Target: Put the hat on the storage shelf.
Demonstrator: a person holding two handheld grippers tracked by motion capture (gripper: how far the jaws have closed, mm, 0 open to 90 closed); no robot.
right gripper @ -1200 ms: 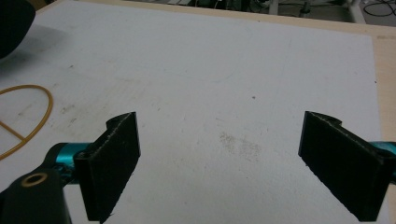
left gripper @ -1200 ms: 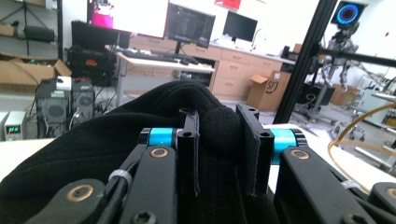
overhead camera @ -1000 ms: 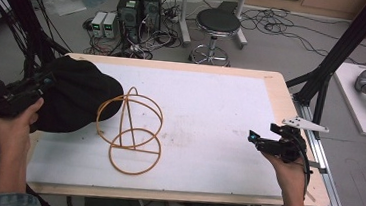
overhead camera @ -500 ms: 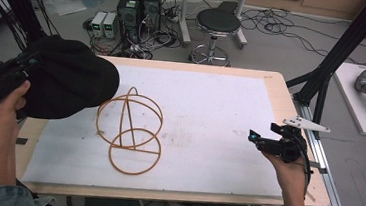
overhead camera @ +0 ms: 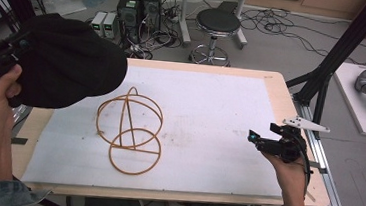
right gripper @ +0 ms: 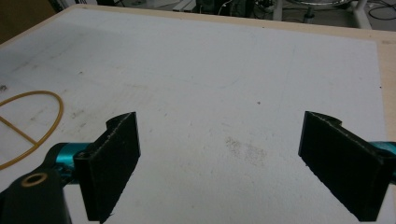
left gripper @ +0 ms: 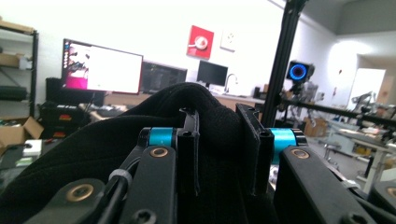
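A black cap hangs in the air above the table's left edge, with my left gripper shut on its fabric. In the left gripper view the jaws pinch a fold of the cap. A gold wire stand, made of rings and arcs, sits on the white mat just right of and below the cap. My right gripper hovers low at the table's right side, open and empty. Part of the wire stand shows far to its left.
The mat lies on a wooden table. Black frame posts rise at the right, beyond the table's corner. A stool and boxes with cables stand on the floor behind the table.
My left gripper has lifted the cap up off the table's left side and carried it higher and farther back. The right gripper has stayed where it was.
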